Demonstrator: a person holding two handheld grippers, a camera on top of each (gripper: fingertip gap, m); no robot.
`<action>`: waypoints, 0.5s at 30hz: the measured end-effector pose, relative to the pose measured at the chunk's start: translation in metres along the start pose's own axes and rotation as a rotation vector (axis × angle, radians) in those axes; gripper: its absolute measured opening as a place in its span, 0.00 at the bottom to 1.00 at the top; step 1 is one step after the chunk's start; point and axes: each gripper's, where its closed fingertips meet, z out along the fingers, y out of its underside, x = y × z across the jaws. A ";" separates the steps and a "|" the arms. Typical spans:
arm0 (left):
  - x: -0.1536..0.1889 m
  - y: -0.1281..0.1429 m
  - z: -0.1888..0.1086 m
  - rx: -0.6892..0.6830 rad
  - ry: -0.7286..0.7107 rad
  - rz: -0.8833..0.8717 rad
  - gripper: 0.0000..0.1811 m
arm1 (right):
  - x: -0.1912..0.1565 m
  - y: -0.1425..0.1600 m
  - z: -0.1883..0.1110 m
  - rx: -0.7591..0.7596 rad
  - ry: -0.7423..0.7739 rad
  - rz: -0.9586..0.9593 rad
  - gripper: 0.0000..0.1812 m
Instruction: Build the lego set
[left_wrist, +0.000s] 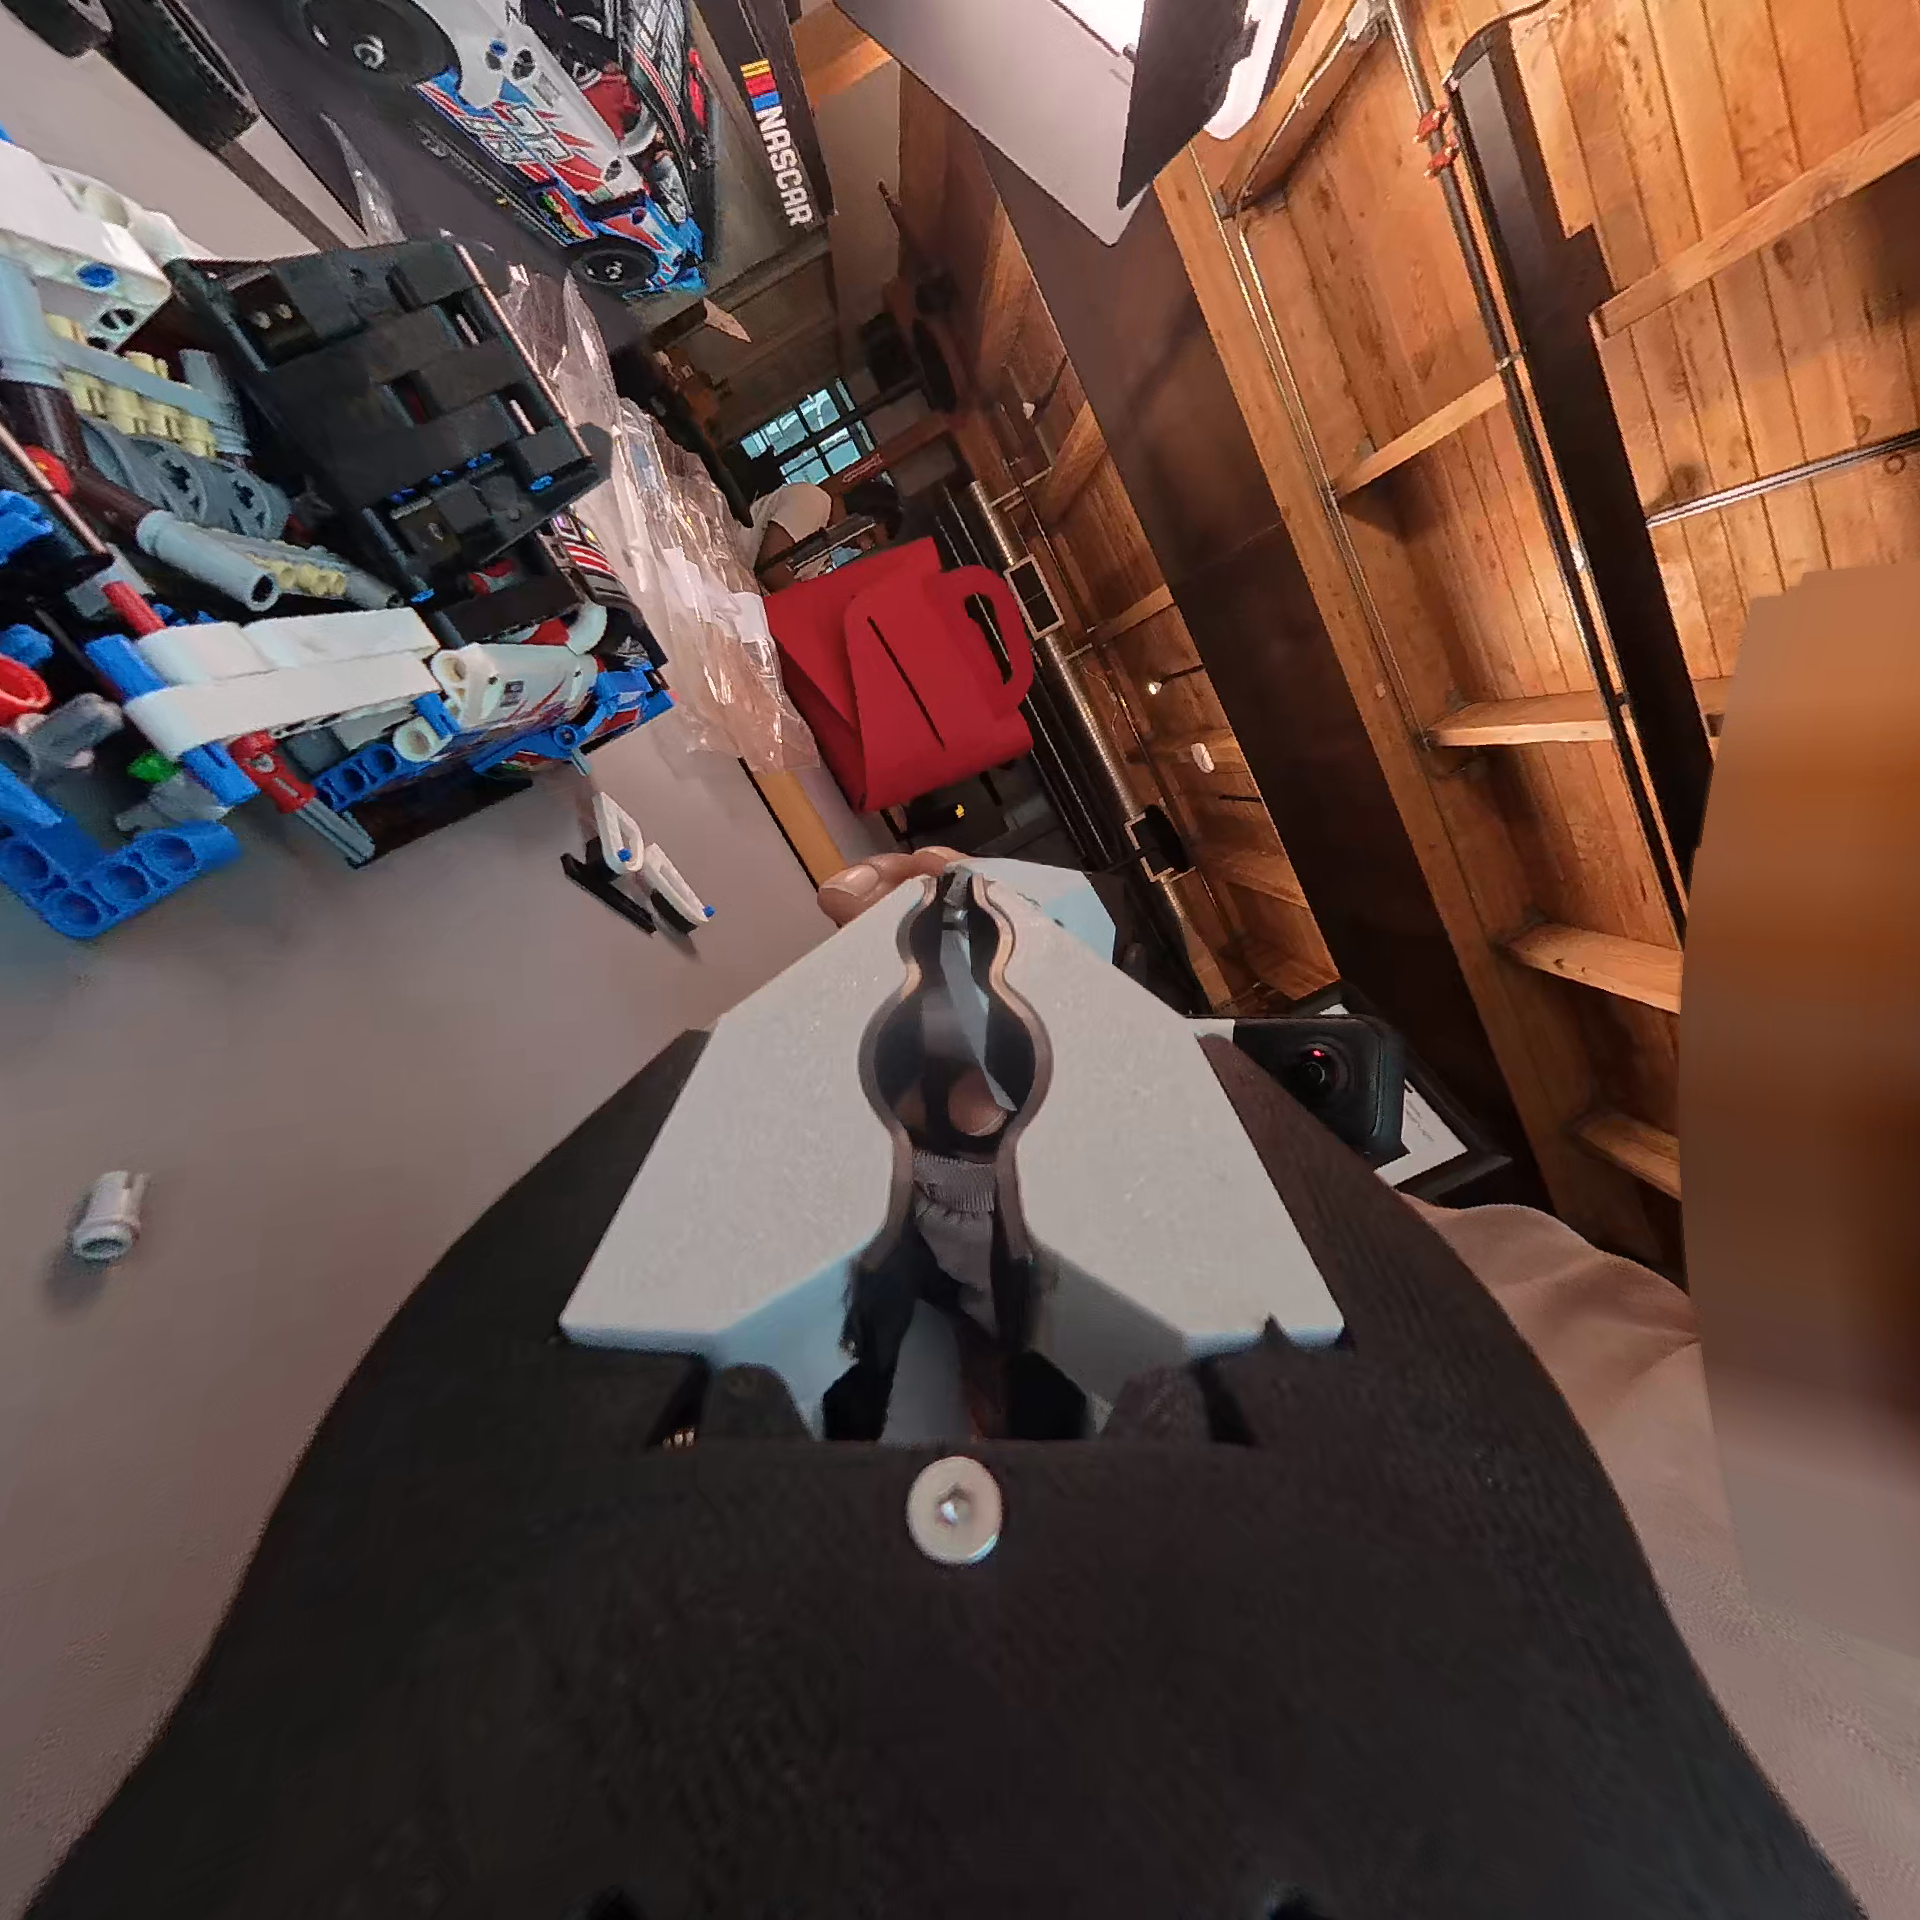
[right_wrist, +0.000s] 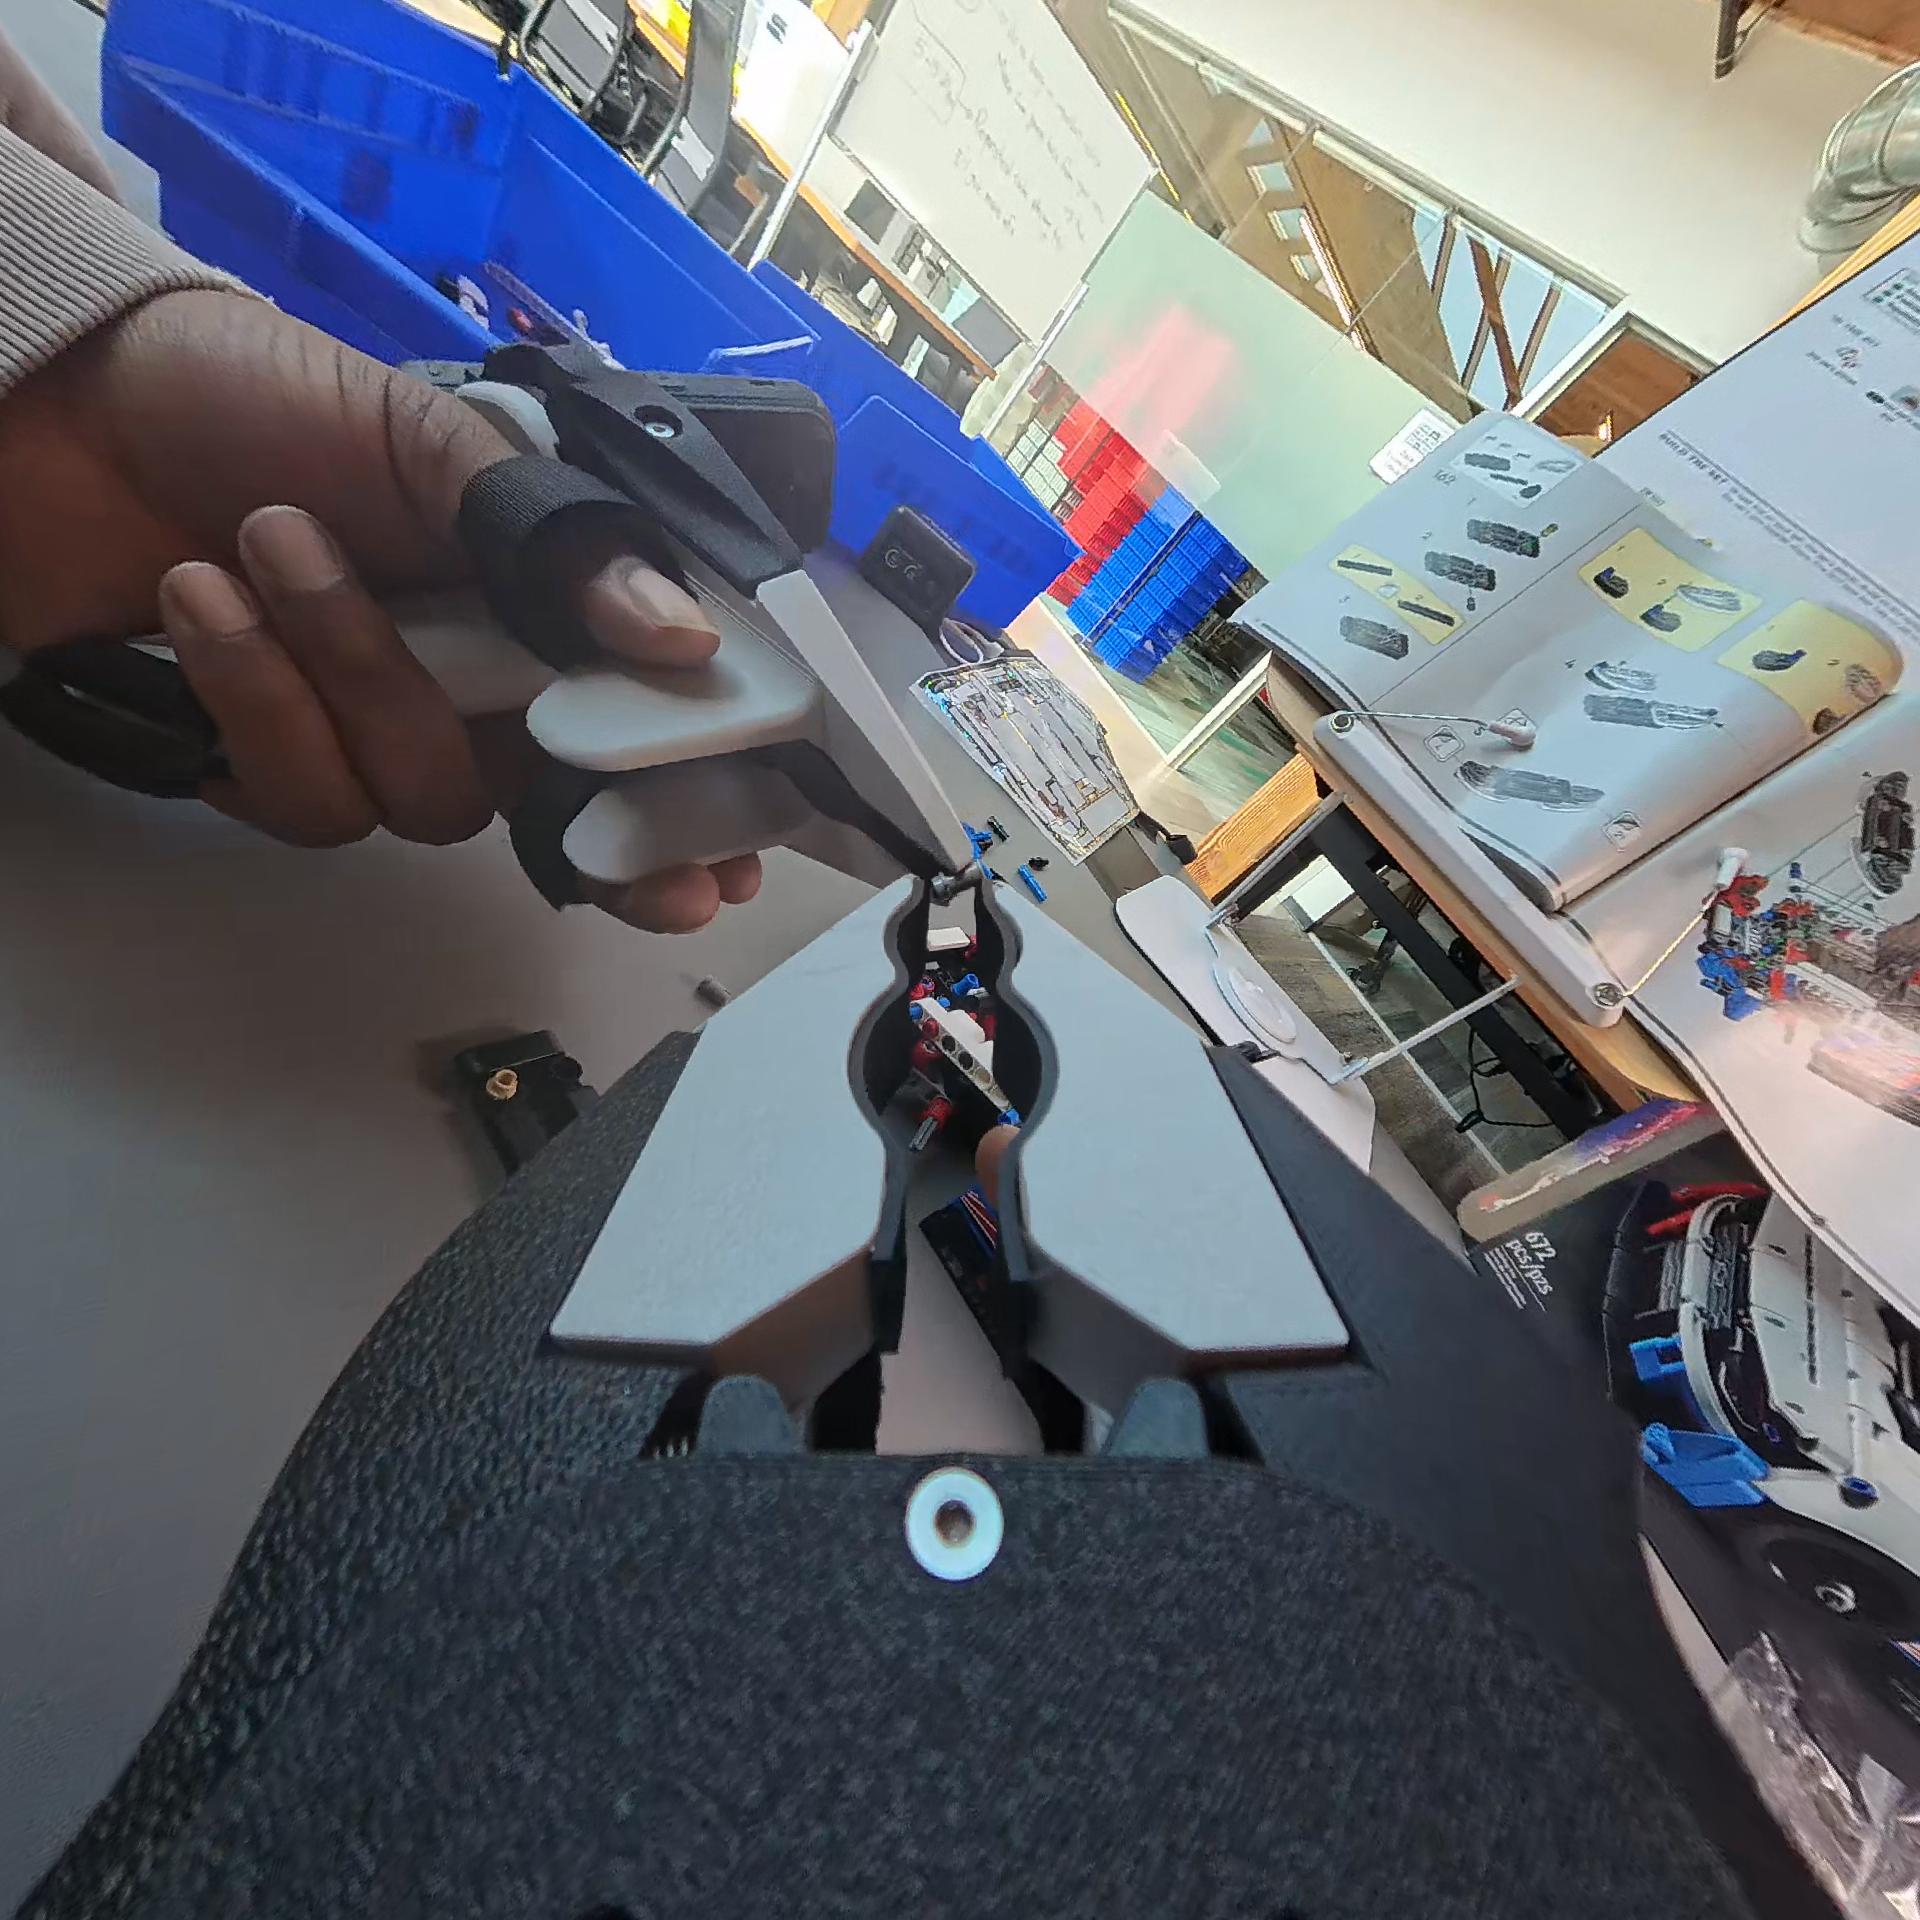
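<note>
The partly built Lego car (left_wrist: 312, 571), blue, white, black and red, lies on the grey table at the left; it also shows through my right jaws (right_wrist: 956, 1039). My right gripper (right_wrist: 951, 890) is shut on a small grey pin (right_wrist: 943, 886), held above the table. My left gripper (left_wrist: 951, 891) is shut. It comes in from the upper left in the right wrist view (right_wrist: 958, 862), and its tips touch the same pin. I cannot tell whether it grips the pin. A hand (right_wrist: 312, 582) holds the left gripper.
A loose grey connector (left_wrist: 104, 1216) and a small white-and-black subassembly (left_wrist: 644, 862) lie on the table. A black piece with a tan pin (right_wrist: 514, 1081), a sticker sheet (right_wrist: 1029, 748), blue bins (right_wrist: 416, 208), the instruction booklet on a stand (right_wrist: 1558, 675) and the set's box (right_wrist: 1766, 1403) are around. Only a small space, under 4 cm, lies between the two pairs of fingers. The loose grey connector (left_wrist: 104, 1216) is about 12 cm from both grippers' fingertips.
</note>
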 end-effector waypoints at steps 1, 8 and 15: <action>-0.001 0.000 0.000 0.002 0.005 -0.017 0.01 | 0.000 0.000 0.000 0.004 0.002 0.001 0.03; -0.001 0.002 0.001 0.011 0.055 -0.119 0.01 | 0.000 0.000 0.001 0.010 0.006 0.000 0.03; 0.006 0.010 0.002 -0.068 0.116 -0.142 0.01 | -0.004 -0.007 -0.009 0.089 -0.128 0.069 0.02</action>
